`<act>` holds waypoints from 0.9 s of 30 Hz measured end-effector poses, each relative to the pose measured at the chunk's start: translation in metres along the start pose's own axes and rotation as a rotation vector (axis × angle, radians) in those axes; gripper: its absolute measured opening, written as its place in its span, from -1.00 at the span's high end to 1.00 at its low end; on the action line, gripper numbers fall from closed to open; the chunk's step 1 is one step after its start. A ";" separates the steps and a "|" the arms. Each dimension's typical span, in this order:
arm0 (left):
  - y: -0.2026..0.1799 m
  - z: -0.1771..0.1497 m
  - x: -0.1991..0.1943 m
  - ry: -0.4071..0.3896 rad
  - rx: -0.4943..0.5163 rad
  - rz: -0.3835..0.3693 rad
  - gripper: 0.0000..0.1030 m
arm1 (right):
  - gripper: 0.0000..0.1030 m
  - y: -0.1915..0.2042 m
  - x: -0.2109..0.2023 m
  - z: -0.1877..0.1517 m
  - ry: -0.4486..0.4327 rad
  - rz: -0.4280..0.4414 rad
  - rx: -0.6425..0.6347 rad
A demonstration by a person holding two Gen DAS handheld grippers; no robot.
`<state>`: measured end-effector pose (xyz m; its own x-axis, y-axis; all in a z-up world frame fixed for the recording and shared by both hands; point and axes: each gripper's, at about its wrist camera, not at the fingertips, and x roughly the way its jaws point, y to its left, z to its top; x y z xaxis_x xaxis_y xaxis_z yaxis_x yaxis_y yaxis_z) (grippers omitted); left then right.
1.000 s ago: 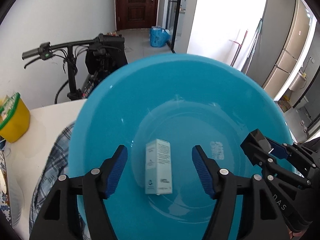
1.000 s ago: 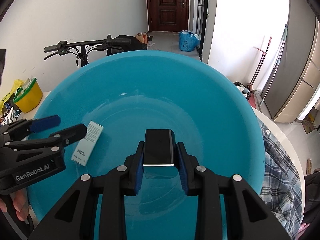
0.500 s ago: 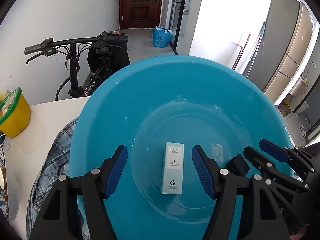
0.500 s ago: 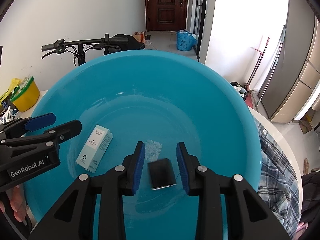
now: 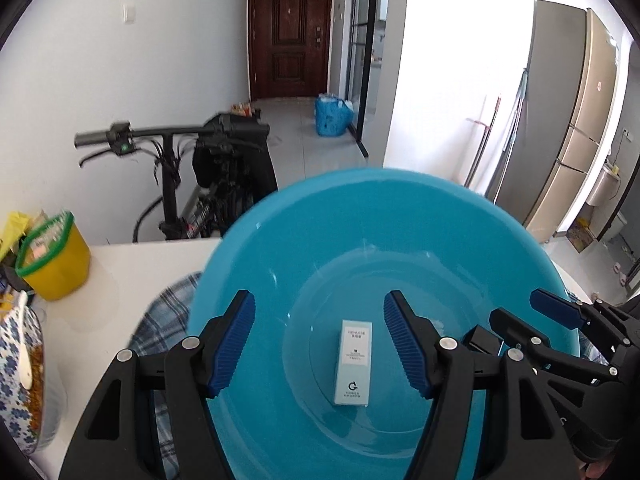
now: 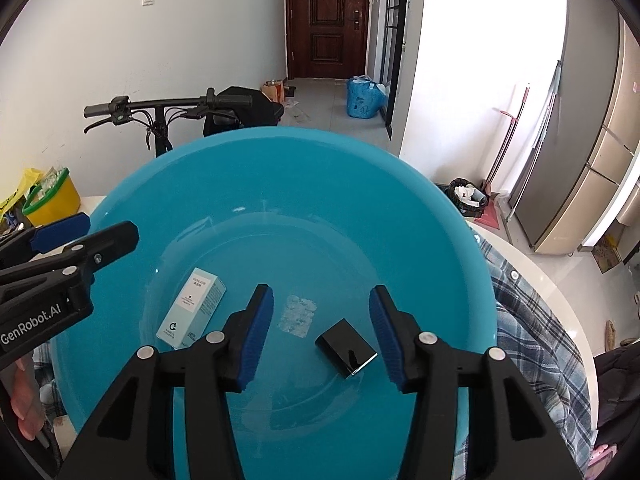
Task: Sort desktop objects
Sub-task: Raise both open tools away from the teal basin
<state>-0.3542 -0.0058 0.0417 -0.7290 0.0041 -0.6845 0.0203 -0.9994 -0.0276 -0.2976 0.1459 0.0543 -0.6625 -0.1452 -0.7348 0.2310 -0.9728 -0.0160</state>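
- Fingers of both grippers spread apart, empty: left gripper [image 5: 319, 344], right gripper [image 6: 321, 332] above the blue basin [image 6: 280, 168].
- Pale carton [image 6: 191, 309] lies flat left of the basin floor's centre; black box [image 6: 346, 347] right of centre, apart, likely sorted in.
- Basin rim wide, open room above for lifting out.

I see a white round-edged table [image 5: 132, 276] carrying a blue plaid cloth [image 6: 532, 320]. On that cloth sits a large turquoise plastic basin [image 6: 280, 184]. A yellow green-rimmed tub [image 5: 54, 264] stands far left.
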 end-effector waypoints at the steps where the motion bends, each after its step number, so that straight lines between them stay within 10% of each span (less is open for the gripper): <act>1: -0.001 0.001 -0.006 -0.022 0.010 0.012 -0.35 | 0.06 -0.001 -0.004 0.000 -0.009 0.002 0.001; 6: -0.002 0.006 -0.036 -0.123 0.023 0.033 -0.67 | -0.03 -0.003 -0.025 0.004 -0.064 0.015 0.013; 27: -0.003 0.007 -0.184 -0.468 0.001 -0.047 -0.68 | -0.74 -0.006 -0.139 0.010 -0.358 0.067 0.044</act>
<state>-0.2244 -0.0035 0.1730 -0.9594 0.0341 -0.2801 -0.0210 -0.9986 -0.0496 -0.2137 0.1701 0.1630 -0.8562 -0.2549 -0.4495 0.2562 -0.9648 0.0592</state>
